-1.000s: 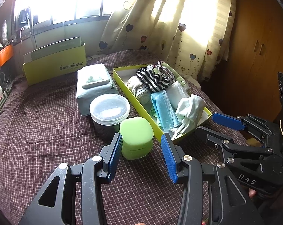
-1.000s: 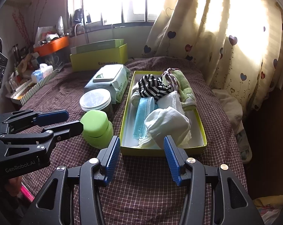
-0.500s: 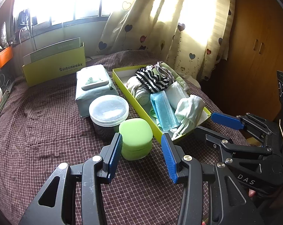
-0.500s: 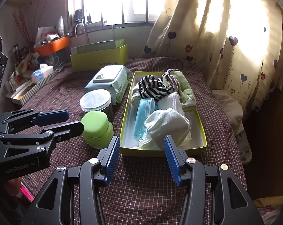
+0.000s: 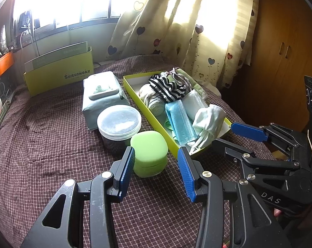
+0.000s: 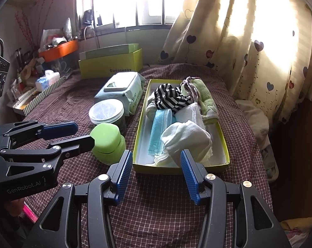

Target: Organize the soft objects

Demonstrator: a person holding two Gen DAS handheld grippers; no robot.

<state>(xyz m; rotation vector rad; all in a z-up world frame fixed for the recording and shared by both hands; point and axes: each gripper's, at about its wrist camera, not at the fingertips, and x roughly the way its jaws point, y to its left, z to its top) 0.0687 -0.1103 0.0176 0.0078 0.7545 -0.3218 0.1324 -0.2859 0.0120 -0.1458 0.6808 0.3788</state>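
Fingers on both grippers are spread wide with nothing between them. Left gripper (image 5: 155, 171) hangs low over the bed with the lime-green rounded plastic jar (image 5: 149, 153) just past its tips at 12 o'clock. Right gripper (image 6: 156, 175) sits at the near short end of the yellow-green shallow cardboard tray (image 6: 225, 144), tips apart from the rim.

Soft items are all in that tray: white cotton gloves (image 6: 187, 140) at the near end, light-blue pleated face mask (image 6: 160, 130) at their 9 o'clock, white folded cloth (image 6: 190, 112) behind, black-and-white striped fabric (image 6: 172, 99) at the far end, green fuzzy towel (image 6: 205, 99) along the 3 o'clock wall. A beige rolled bandage or sock (image 5: 154, 101) lies under the stripes; can't tell which.

Outward from the tray at 9 o'clock: green jar, then a clear round plastic tub with a frosted lid (image 6: 106, 111), then a pale-green soft pack of wet wipes (image 6: 123, 91). Yellow-green open box (image 6: 112, 62) stands at 12 o'clock by the window. Everything rests on the maroon checked bedspread (image 6: 156, 212).

Judgement: sorting looks mostly done, no loose soft item visible on the bed. Wet wipes pack is the only squashy thing outside the tray, and may or may not count. Next move probably needs either a tidy-up of the gloves, fingertips of which spill over the near end, or a grab on the wipes pack; the latter is wide, so pinch at an edge.
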